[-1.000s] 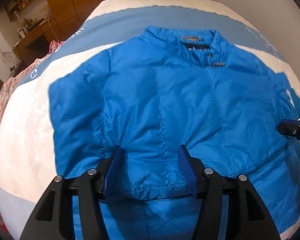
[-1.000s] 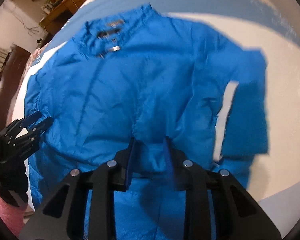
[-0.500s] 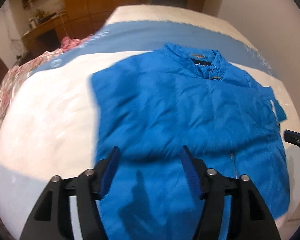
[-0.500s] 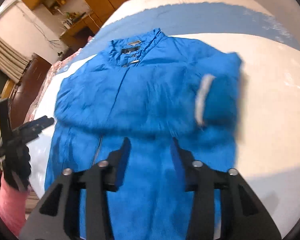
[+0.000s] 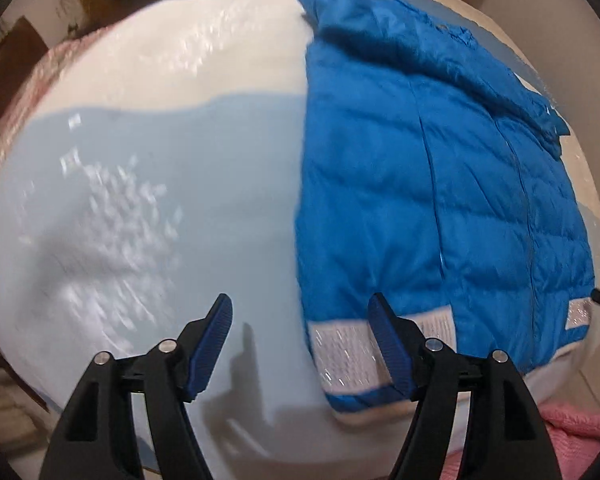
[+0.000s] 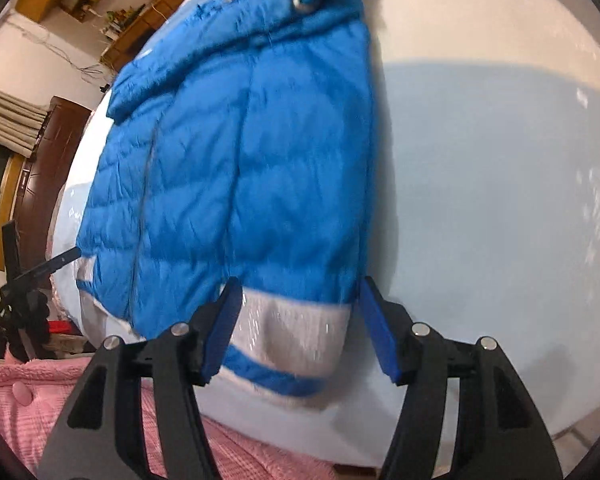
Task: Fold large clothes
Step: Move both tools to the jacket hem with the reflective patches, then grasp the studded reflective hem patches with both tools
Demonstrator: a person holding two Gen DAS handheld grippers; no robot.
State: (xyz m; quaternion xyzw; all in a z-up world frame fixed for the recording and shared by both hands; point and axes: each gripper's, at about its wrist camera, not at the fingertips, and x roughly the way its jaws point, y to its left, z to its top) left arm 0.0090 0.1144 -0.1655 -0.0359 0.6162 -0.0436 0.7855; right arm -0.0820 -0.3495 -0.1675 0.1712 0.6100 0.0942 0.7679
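A bright blue quilted jacket lies on the bed with both sleeves folded in over its top part; it has a grey-white band along the hem. In the left wrist view it fills the right half. My left gripper is open and empty, near the jacket's lower left corner, its right finger over the hem band. In the right wrist view the jacket lies centre-left. My right gripper is open and empty, its jaws either side of the hem band at the lower right corner.
The bed cover is pale blue and white under shiny clear plastic. A pink blanket hangs at the near edge. Wooden furniture and a window stand at the left in the right wrist view. The left gripper's tip shows there too.
Both grippers have drawn back from the jacket's middle to its hem corners near the bed's front edge. Both were open throughout. The sleeves now lie folded across the chest.
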